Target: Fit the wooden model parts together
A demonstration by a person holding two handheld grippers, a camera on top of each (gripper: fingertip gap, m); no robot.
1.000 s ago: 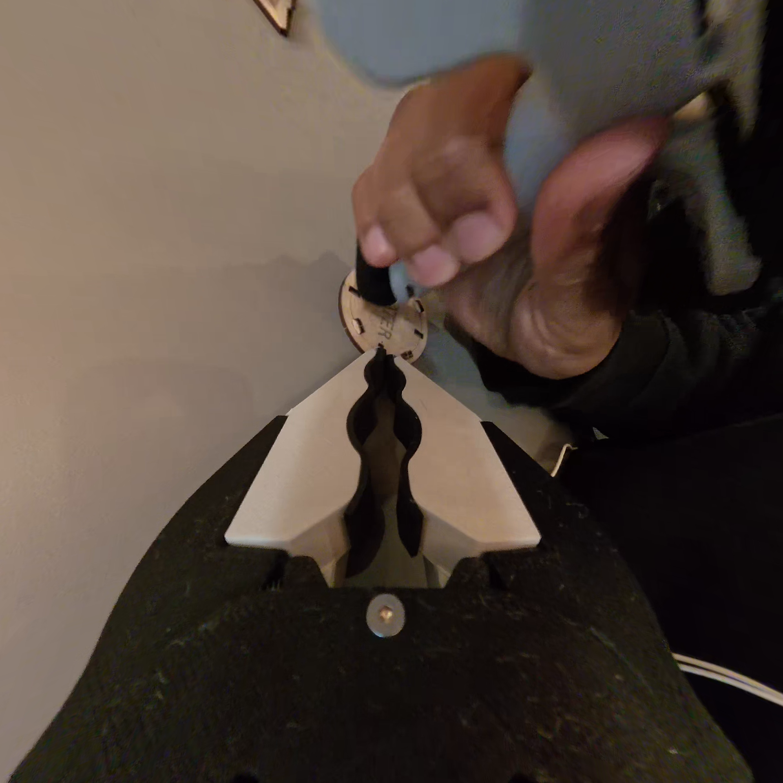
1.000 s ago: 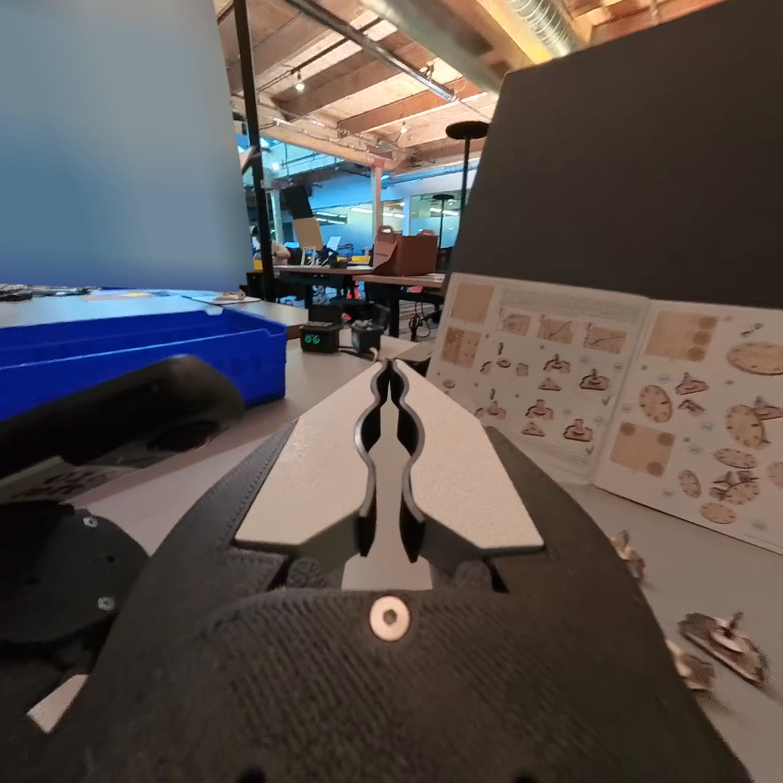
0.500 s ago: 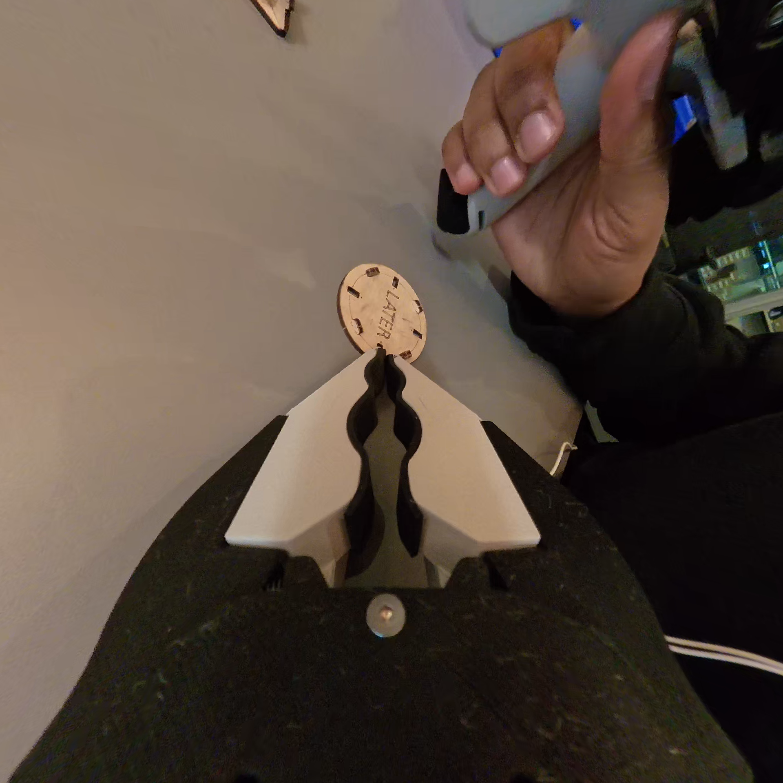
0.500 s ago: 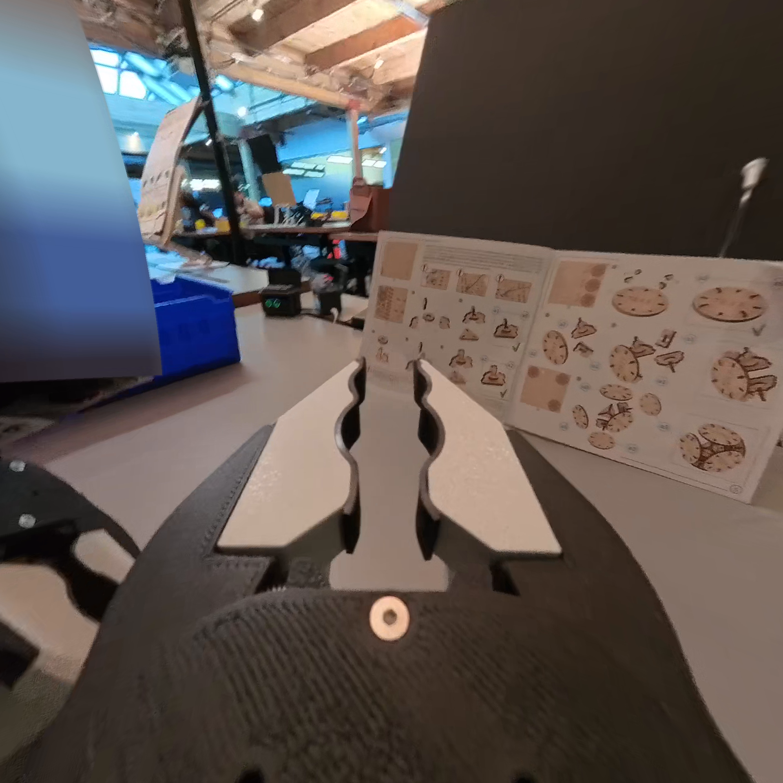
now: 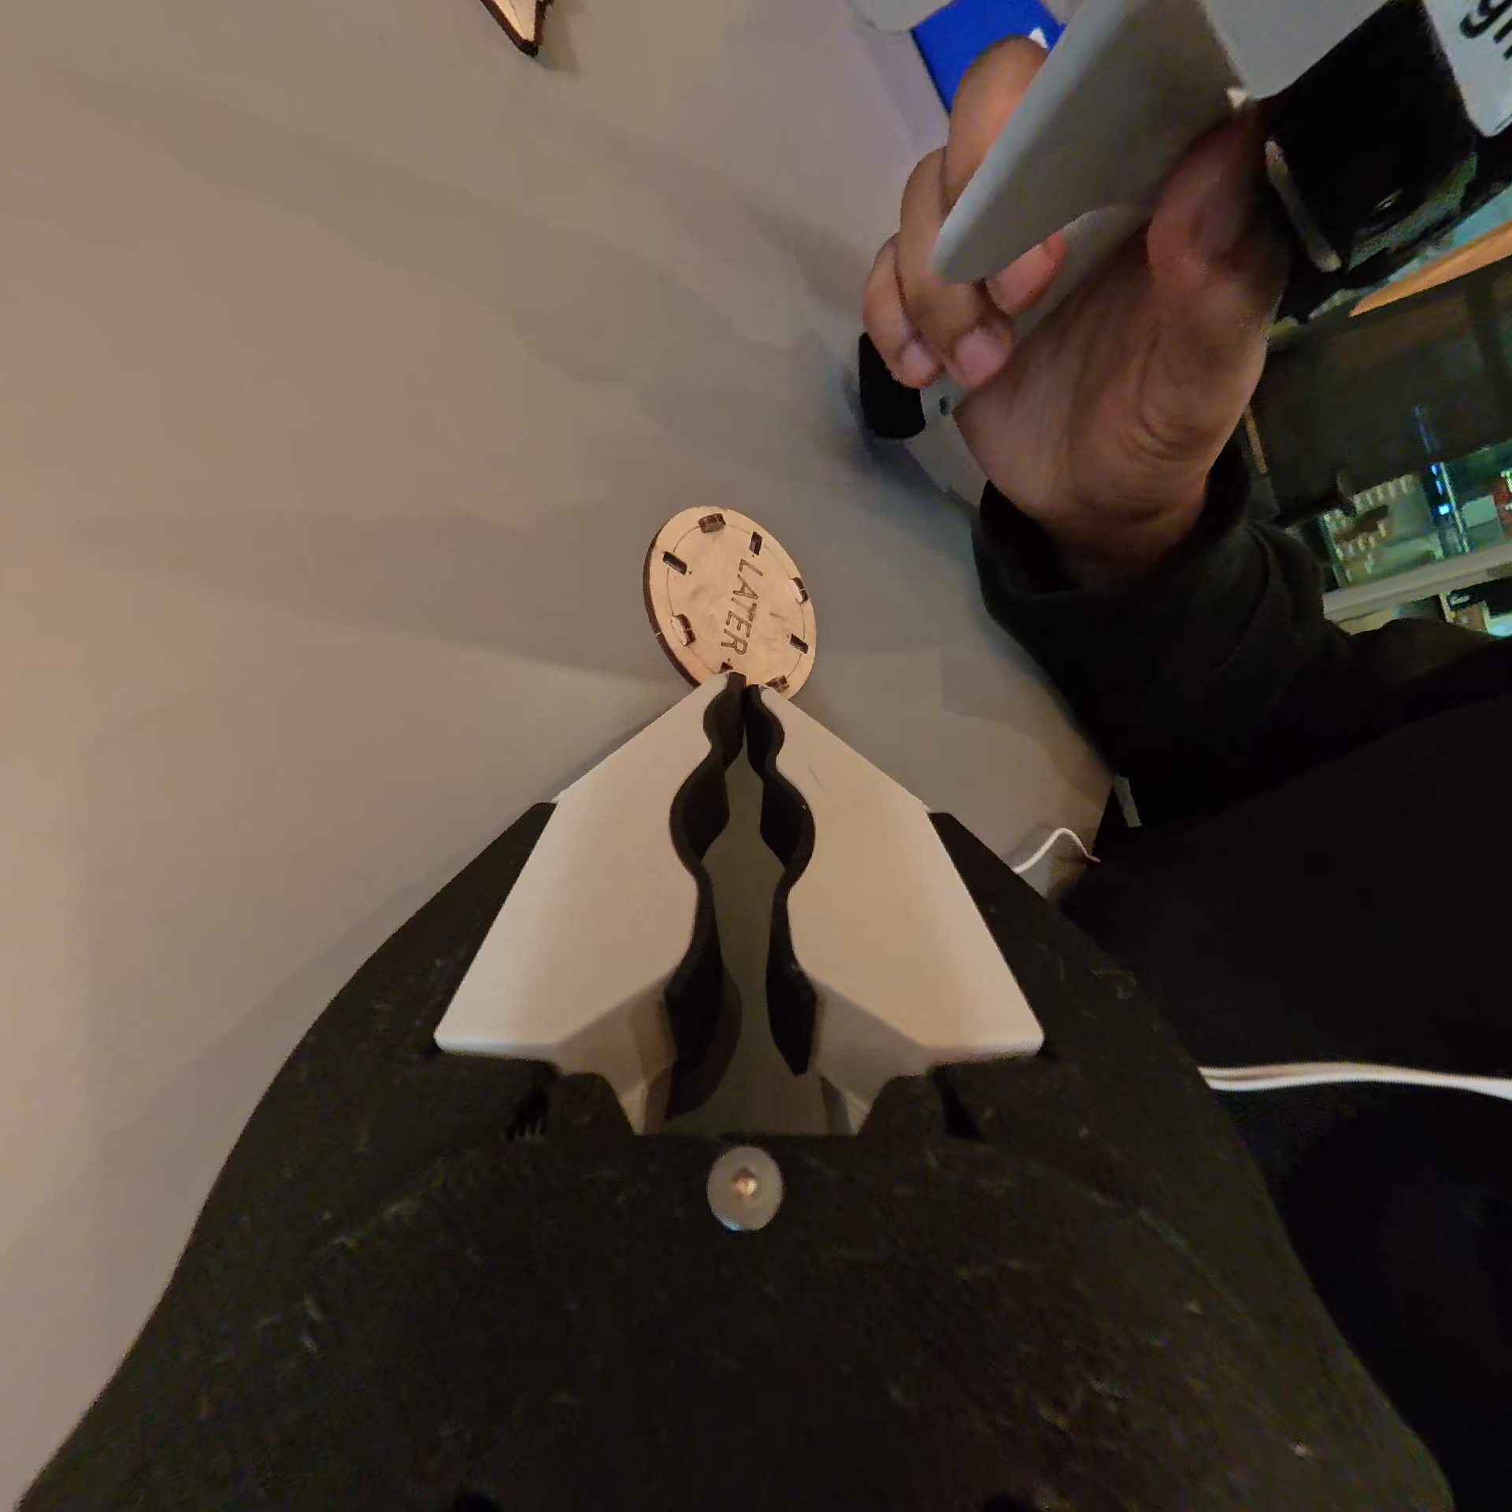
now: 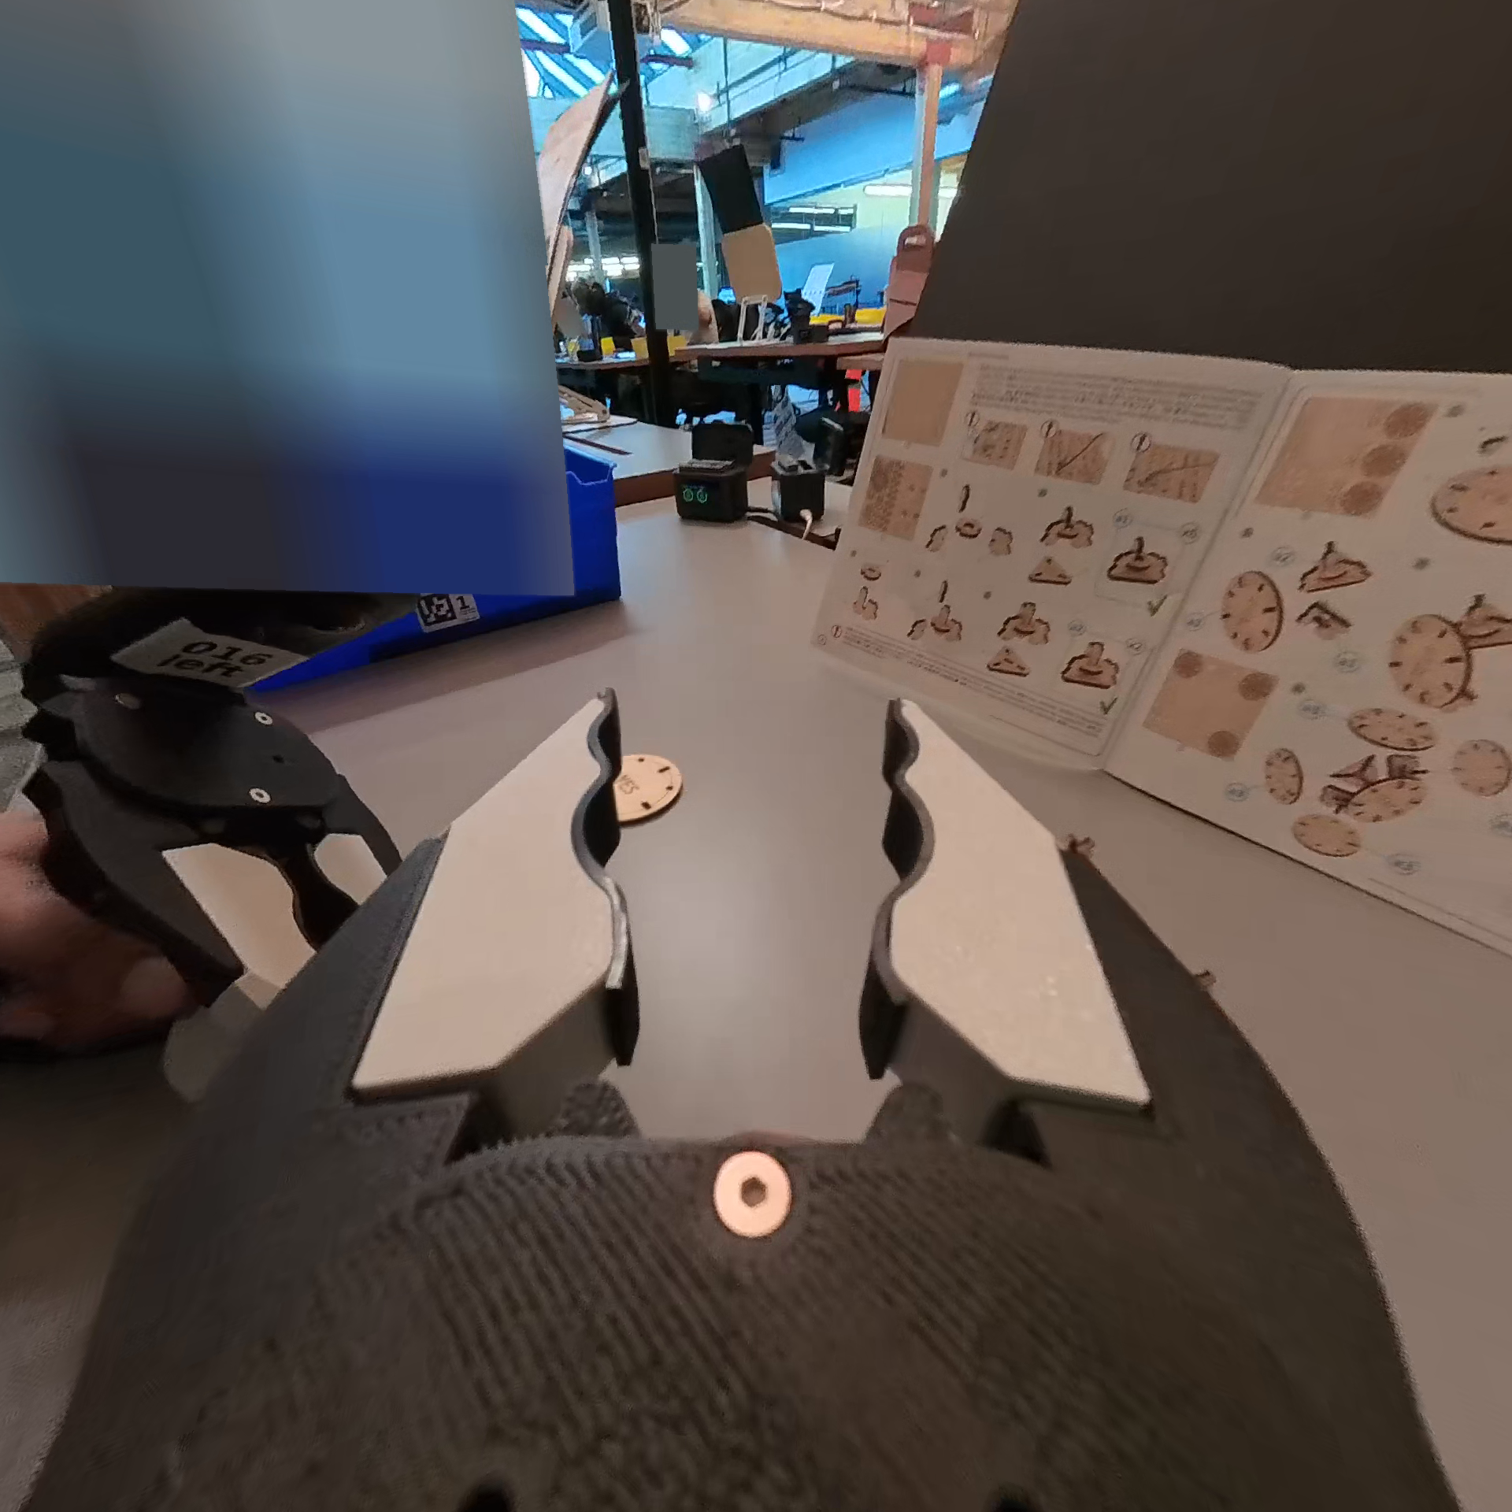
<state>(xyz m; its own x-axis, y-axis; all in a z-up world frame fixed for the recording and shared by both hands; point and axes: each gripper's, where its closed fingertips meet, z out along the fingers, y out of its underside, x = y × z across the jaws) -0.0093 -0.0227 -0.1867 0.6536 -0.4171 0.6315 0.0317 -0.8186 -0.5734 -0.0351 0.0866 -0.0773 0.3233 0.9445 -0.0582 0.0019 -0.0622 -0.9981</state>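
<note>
My left gripper (image 5: 740, 683) is clenched, jaws tip to tip right at the near rim of the round wooden disc (image 5: 731, 607) lying flat on the grey tabletop (image 5: 327, 409); whether the tips pinch that rim or only touch it, I cannot tell. Left of the disc the tabletop runs bare and wide, plenty of room. Right of the disc, my right hand (image 5: 1088, 344) hangs above the surface, wrapped round the grey handle (image 5: 1064, 164), the dark sleeve (image 5: 1145, 654) crowding that side. A wooden scrap (image 5: 515, 20) sits far beyond the disc.

My right gripper (image 6: 751, 712) is released now, jaws spread wide on nothing; a second ago they were shut. A second wooden disc (image 6: 650, 787) lies just past its left finger (image 6: 524, 884). Clear tabletop stretches ahead of that disc; the open instruction booklet (image 6: 1145, 573) stands to its right, the blue bin (image 6: 589, 532) to its left. My right hand has lifted away from the first disc since then.
</note>
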